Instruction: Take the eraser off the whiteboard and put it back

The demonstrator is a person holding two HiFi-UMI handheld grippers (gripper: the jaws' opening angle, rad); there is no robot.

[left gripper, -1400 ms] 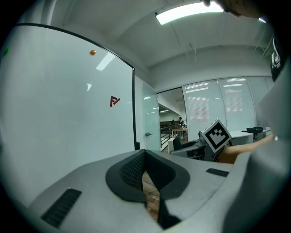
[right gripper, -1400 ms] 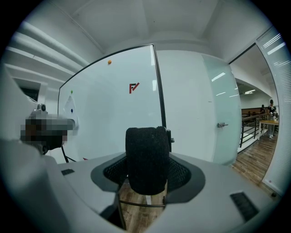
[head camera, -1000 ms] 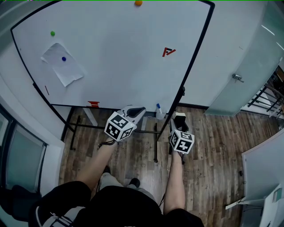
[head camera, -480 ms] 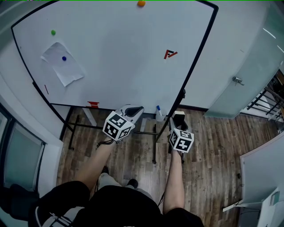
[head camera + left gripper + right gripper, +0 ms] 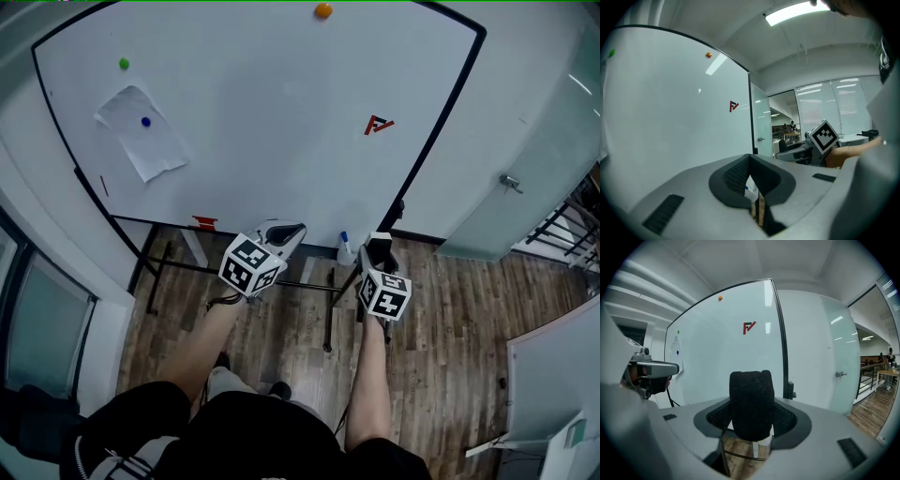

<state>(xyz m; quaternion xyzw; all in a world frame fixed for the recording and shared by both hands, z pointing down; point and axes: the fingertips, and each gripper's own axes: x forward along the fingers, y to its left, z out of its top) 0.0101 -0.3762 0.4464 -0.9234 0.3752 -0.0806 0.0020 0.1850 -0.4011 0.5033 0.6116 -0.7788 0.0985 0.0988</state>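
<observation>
Wood-plank floor (image 5: 441,319) lies under you, and a whiteboard (image 5: 262,112) on a stand faces you. Your right gripper (image 5: 380,258) is clamped on the black eraser (image 5: 751,399), which stands upright between its jaws near the board's lower right corner. Your left gripper (image 5: 284,232) has its jaws together with nothing in them, just below the board's bottom edge. Between the two grippers, at that edge, sits a small white thing with a blue tip (image 5: 343,246); you cannot tell whether it is a bottle or a marker. Farther out, the black right frame (image 5: 442,122) rises beside your right gripper, with a glass door (image 5: 534,159) beyond. Wide plain white surface spreads between the red mark (image 5: 378,124) and the paper sheet (image 5: 155,150).
</observation>
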